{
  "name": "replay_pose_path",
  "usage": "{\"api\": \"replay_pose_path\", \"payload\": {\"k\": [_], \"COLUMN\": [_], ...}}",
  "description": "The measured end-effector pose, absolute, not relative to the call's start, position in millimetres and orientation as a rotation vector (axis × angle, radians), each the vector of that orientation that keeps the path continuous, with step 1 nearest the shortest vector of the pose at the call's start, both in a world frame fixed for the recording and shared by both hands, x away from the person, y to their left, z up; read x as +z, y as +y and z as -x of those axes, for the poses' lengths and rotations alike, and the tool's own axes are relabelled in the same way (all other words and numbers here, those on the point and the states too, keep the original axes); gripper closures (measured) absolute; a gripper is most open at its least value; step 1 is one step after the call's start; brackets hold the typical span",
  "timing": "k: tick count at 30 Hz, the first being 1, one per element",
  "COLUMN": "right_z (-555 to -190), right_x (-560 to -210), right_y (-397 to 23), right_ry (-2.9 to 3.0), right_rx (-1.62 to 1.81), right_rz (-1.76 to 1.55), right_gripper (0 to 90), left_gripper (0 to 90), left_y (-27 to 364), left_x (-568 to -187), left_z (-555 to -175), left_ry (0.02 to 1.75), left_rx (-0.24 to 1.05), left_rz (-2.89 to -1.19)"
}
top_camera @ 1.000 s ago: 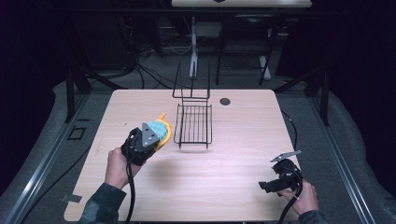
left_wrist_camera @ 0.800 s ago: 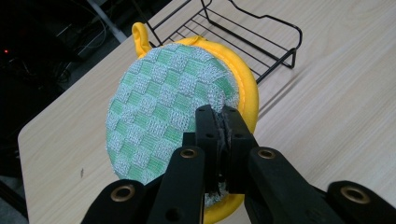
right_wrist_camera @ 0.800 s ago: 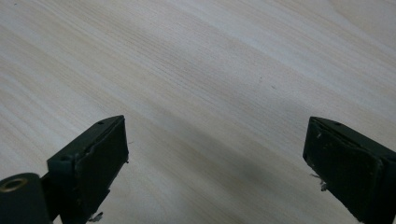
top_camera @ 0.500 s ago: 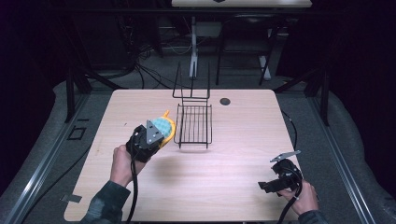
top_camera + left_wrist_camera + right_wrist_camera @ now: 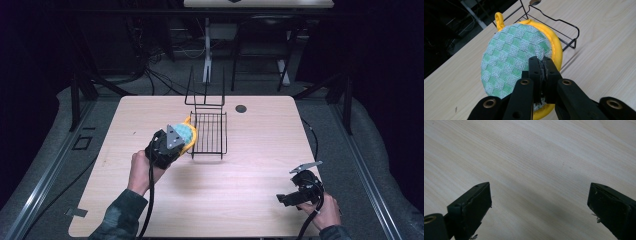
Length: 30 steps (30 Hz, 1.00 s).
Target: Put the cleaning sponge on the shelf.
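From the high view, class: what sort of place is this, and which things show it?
Probably a recording lab or test workshop: a lone wooden table in a dark room, cables on the floor, and a handheld left gripper with a trailing cable.

Table (image 5: 250,200) brightly lit from above, surroundings dark; soft shadows; gripper views slightly blurred.

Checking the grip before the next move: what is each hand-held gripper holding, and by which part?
The left hand-held gripper pinches the round green-checked, yellow-rimmed pot holder at its edge, opposite the hanging loop. The right hand-held gripper stands open over the table, holding nothing.
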State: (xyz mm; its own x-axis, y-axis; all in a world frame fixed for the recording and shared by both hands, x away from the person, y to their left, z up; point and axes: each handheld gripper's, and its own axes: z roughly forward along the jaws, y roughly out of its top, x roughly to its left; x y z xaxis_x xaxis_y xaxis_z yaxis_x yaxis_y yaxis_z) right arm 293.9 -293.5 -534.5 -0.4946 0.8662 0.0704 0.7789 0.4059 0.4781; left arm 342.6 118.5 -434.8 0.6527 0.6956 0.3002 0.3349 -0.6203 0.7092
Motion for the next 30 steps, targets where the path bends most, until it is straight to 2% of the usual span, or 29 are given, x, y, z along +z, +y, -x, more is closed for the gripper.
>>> {"api": "replay_pose_path", "payload": {"k": [3, 30], "right_z": [-294.2, -294.3], "right_x": [-535.3, -535.7], "right_y": [-293.5, -292.7], "right_ry": [2.462, 2.48], "right_rx": [0.686, 0.669], "right_rz": [-1.475, -1.456], "right_gripper": [0.0, 0.0], "left_gripper": [87.5, 87.5], "left_y": [114.8, 84.6], "left_x": [-433.9, -447.3], "left_z": [-345.2, -366.1], "left_ry": [0.788, 0.75], "left_rx": [0.759, 0.776], "left_rz": [-2.242, -2.231]}}
